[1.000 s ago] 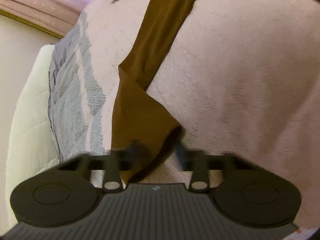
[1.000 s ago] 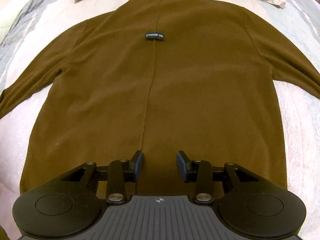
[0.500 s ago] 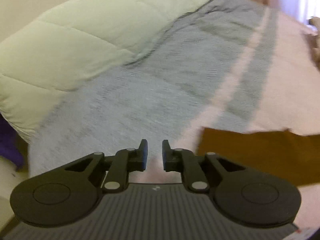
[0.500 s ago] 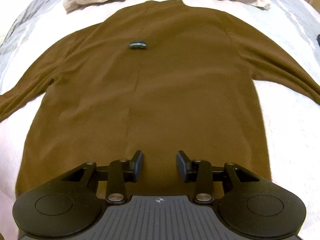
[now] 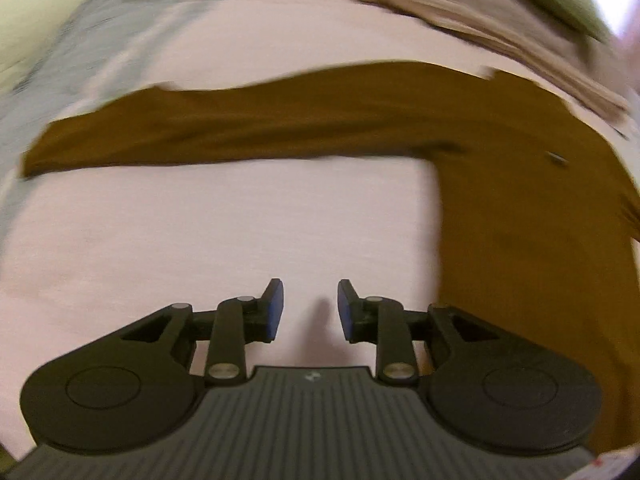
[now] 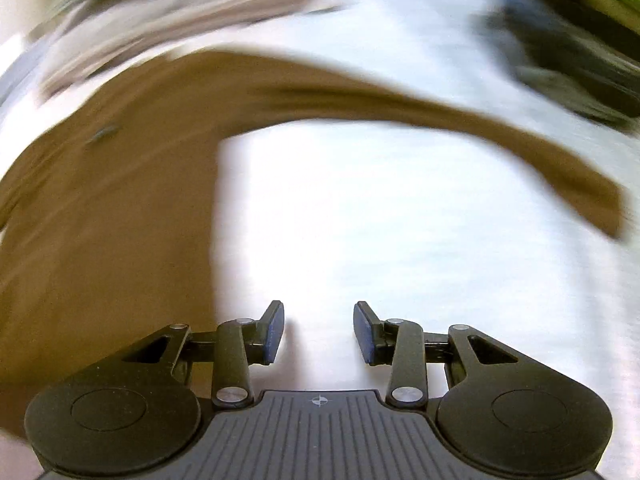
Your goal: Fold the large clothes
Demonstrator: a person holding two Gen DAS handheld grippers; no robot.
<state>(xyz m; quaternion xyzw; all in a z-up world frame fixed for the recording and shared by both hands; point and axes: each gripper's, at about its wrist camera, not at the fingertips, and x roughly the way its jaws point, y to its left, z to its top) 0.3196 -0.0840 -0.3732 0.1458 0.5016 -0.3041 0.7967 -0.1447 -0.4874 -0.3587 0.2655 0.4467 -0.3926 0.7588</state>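
Note:
A large brown long-sleeved garment [image 5: 520, 240] lies flat on a pale pink bedspread [image 5: 200, 232]. In the left wrist view its body fills the right side and one sleeve [image 5: 220, 132] stretches to the left. My left gripper [image 5: 310, 307] is open over bare bedspread, below that sleeve and left of the body. In the blurred right wrist view the garment body [image 6: 100, 220] is at left and the other sleeve [image 6: 500, 136] runs right. My right gripper [image 6: 319, 330] is open over bare bedspread, holding nothing.
A folded beige cloth [image 5: 480, 28] lies beyond the garment's collar. Grey striped bedding [image 5: 60, 60] and a pale quilted pillow [image 5: 24, 8] are at the far left. Something dark [image 6: 560, 60] sits blurred at the far right of the bed.
Both grippers have swung fast. The left turned from the grey bedding toward the sleeve and opened wider. The right moved off the garment's hem to the bedspread beside its right edge.

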